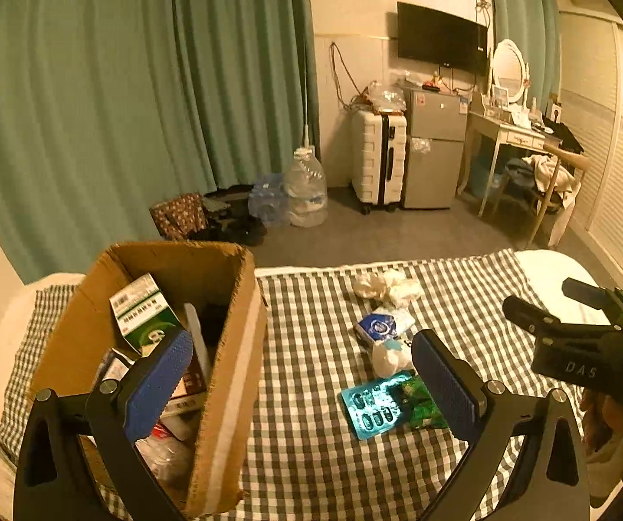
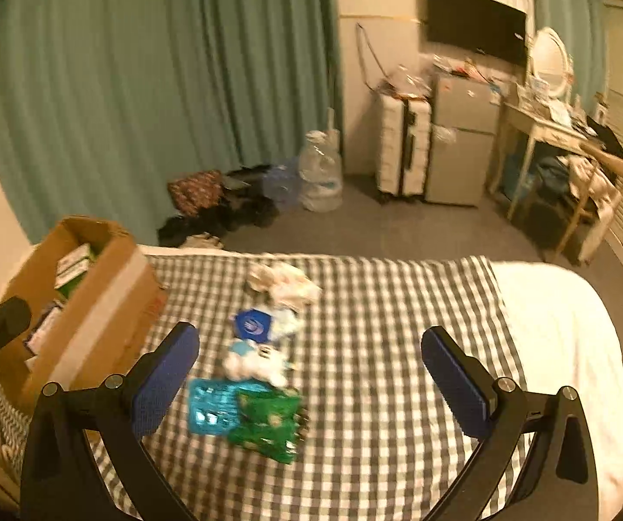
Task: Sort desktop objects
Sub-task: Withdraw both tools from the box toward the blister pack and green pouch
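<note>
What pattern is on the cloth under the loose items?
A dark-and-white check cloth, clearest in the right wrist view.

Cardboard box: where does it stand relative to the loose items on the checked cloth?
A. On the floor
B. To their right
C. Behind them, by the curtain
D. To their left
D: the cardboard box stands on the checked cloth, left of the teal blister pack.

The left gripper (image 1: 303, 360) has its jaws wide apart and holds nothing. The right gripper (image 2: 310, 358) also has its jaws wide apart with nothing between them. Both point forward, side by side. Each one shows at the edge of the other's view.
</note>
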Motion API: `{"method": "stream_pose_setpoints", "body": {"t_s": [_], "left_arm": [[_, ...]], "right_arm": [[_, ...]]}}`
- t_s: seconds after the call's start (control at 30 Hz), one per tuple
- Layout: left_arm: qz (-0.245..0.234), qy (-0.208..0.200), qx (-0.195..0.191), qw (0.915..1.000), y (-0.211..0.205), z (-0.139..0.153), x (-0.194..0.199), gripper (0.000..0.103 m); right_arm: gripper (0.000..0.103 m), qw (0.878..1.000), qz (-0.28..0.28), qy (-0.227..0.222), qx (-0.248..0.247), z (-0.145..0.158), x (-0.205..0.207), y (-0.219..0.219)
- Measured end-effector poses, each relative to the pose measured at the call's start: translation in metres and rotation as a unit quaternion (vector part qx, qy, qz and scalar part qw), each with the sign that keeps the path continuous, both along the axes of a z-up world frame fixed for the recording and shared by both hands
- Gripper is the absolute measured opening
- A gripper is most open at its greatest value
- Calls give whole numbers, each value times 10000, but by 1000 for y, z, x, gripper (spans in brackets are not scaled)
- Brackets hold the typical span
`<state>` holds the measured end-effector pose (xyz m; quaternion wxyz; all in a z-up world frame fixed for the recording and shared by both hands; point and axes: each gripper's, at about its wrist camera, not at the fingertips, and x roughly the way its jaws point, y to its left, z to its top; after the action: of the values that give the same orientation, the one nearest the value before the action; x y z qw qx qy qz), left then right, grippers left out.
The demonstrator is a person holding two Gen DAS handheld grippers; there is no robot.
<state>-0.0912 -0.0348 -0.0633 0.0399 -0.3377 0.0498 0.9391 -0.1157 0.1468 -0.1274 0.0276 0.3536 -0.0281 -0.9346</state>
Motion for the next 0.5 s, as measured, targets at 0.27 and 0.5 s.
{"method": "stream_pose_setpoints", "body": {"t_s": [0.27,0.5], "left_arm": [[-124,-260,-148,9995,15,-33,-11,103],[-269,-679,-155,9972,25,-72,-24,103]], "right_arm": [[102,9997,-25,-187,158,-26,-1,2],[79,9956,521,-730,259,-65,-5,-21]]}}
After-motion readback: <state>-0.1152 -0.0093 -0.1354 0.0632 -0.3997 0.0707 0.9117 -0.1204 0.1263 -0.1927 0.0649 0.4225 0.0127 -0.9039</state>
